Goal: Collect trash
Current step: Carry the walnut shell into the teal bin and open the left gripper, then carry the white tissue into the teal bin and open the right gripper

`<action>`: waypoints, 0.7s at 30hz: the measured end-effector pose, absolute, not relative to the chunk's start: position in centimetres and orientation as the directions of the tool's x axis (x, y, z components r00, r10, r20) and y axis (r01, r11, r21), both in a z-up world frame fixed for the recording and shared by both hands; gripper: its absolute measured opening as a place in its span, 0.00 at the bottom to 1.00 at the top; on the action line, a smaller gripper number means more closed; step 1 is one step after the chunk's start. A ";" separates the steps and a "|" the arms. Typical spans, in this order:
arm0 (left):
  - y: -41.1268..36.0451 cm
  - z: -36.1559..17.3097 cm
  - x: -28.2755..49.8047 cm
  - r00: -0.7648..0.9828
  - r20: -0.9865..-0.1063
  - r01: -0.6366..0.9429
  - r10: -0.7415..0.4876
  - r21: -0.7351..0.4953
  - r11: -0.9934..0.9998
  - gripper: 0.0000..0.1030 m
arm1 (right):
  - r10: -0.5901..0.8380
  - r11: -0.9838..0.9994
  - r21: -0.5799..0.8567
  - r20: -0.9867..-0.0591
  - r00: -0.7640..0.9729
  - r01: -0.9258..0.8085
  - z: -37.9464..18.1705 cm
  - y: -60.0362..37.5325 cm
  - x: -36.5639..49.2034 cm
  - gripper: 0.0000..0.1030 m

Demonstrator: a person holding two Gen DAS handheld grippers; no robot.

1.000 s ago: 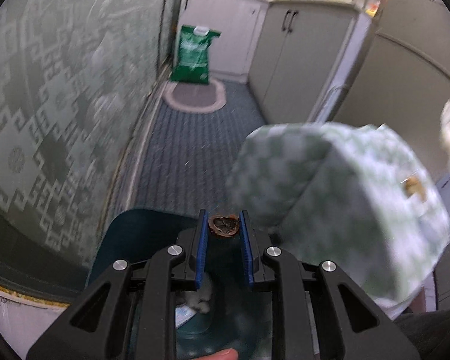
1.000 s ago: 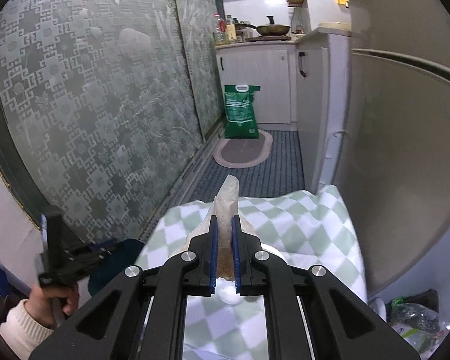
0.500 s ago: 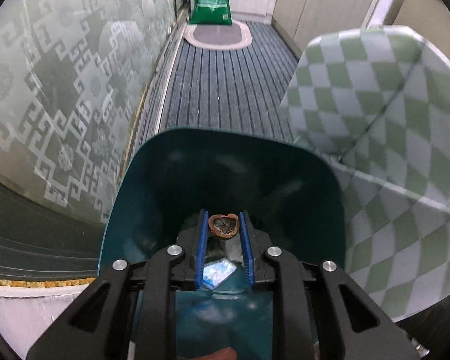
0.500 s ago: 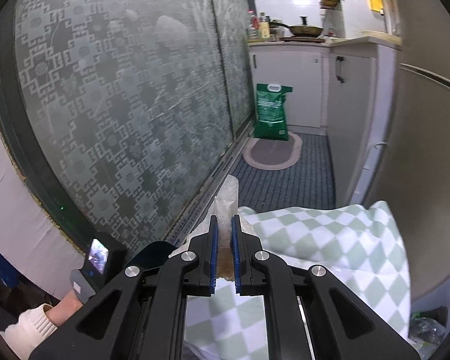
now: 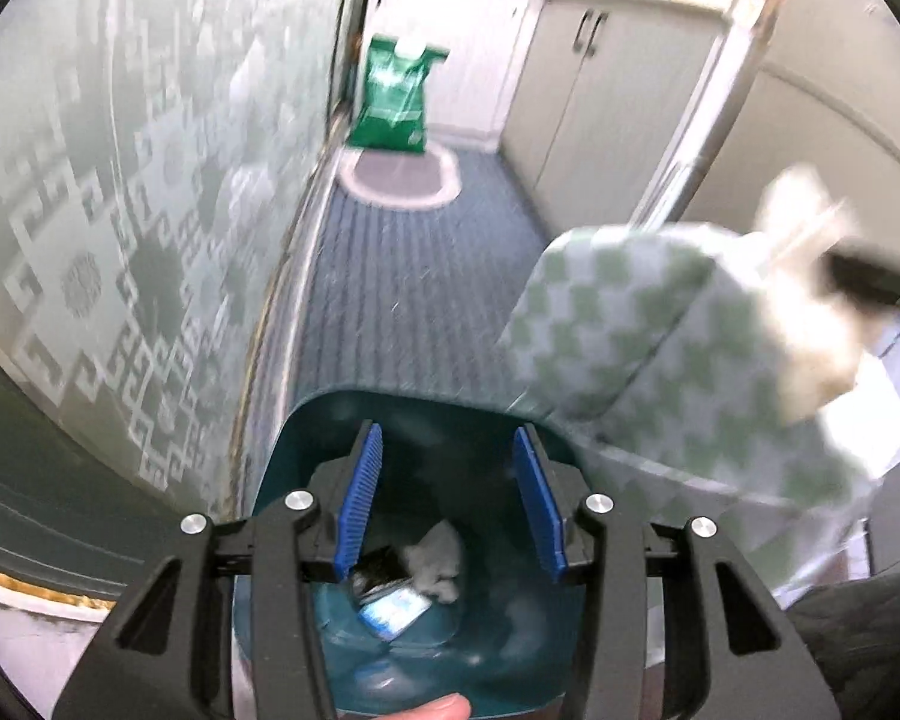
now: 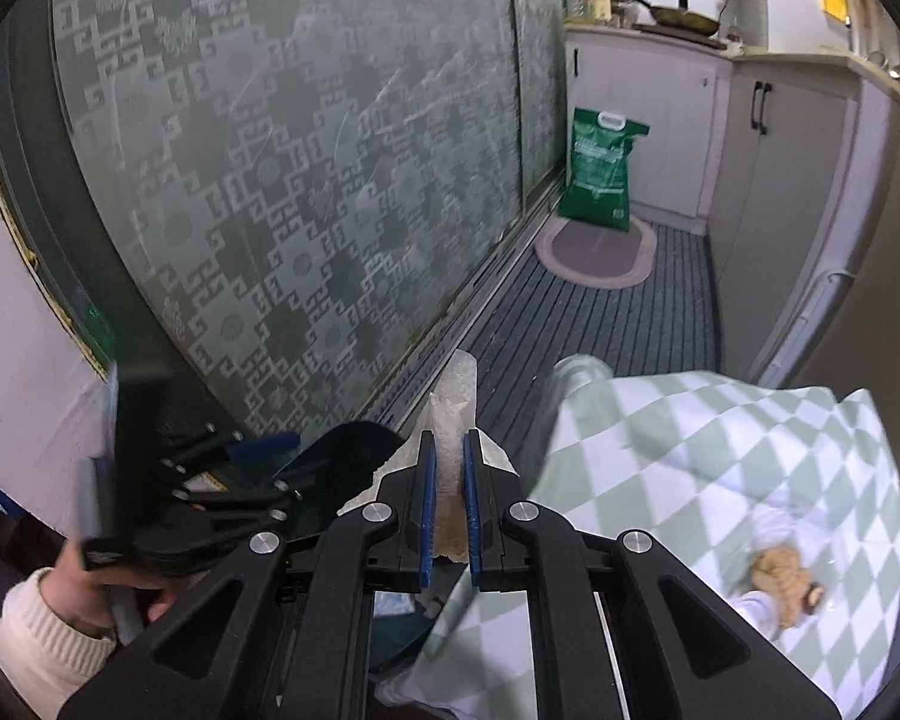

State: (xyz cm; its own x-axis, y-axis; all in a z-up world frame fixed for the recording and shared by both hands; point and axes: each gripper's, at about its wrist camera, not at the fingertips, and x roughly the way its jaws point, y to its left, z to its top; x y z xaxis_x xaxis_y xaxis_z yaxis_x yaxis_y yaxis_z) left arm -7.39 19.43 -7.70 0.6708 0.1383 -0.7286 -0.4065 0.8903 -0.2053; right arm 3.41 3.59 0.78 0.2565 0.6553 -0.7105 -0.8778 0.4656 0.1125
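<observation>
My left gripper (image 5: 450, 504) is open and empty, right above the dark teal trash bin (image 5: 414, 414). Crumpled white paper (image 5: 435, 555) and a blue-and-white wrapper (image 5: 393, 609) lie in the bin's bottom. My right gripper (image 6: 448, 510) is shut on a crumpled, stained paper wrapper (image 6: 456, 402), held beside the table's left edge. The left gripper (image 6: 210, 492) also shows in the right wrist view, over the bin (image 6: 342, 468). In the left wrist view the wrapper (image 5: 810, 300) is a blurred pale shape at the right.
A table with a green-and-white checked cloth (image 6: 720, 480) stands to the right of the bin; a brown nut-like scrap (image 6: 780, 576) lies on it. A patterned glass sliding door (image 6: 300, 150) lines the left. A green sack (image 6: 603, 171) and oval mat (image 6: 597, 249) lie down the corridor.
My left gripper has opened and the walnut shell it held is gone from between its fingers. The right gripper has moved left toward the bin with the wrapper.
</observation>
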 end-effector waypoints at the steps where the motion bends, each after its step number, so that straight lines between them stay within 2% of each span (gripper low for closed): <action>1: 19.0 -6.6 -7.7 0.696 -0.704 -0.390 0.139 -0.209 0.896 0.48 | 0.652 0.463 0.115 -0.716 0.250 -0.879 0.5 3.8 3.3 0.08; 11: 16.5 2.0 -11.8 0.871 -0.473 -0.281 0.132 -0.260 0.924 0.53 | 0.622 0.423 0.149 -0.765 0.167 -0.894 -2.8 6.5 2.1 0.08; 17: 15.6 5.2 -14.3 0.937 -0.330 -0.217 0.113 -0.296 0.930 0.56 | 0.615 0.395 0.188 -0.781 0.107 -0.899 -4.2 7.9 1.1 0.08; 21: 14.9 7.1 -15.9 0.967 -0.233 -0.173 0.104 -0.298 0.939 0.66 | 0.599 0.373 0.181 -0.796 0.087 -0.910 -5.3 9.3 0.0 0.08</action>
State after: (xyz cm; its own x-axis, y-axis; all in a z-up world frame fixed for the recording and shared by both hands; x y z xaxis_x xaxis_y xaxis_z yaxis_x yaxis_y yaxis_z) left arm -15.94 14.94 7.13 0.9669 0.1041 -0.2329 -0.1728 0.9390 -0.2975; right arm 0.02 9.32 -5.27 0.0869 0.5989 -0.7961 -0.9101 0.3728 0.1811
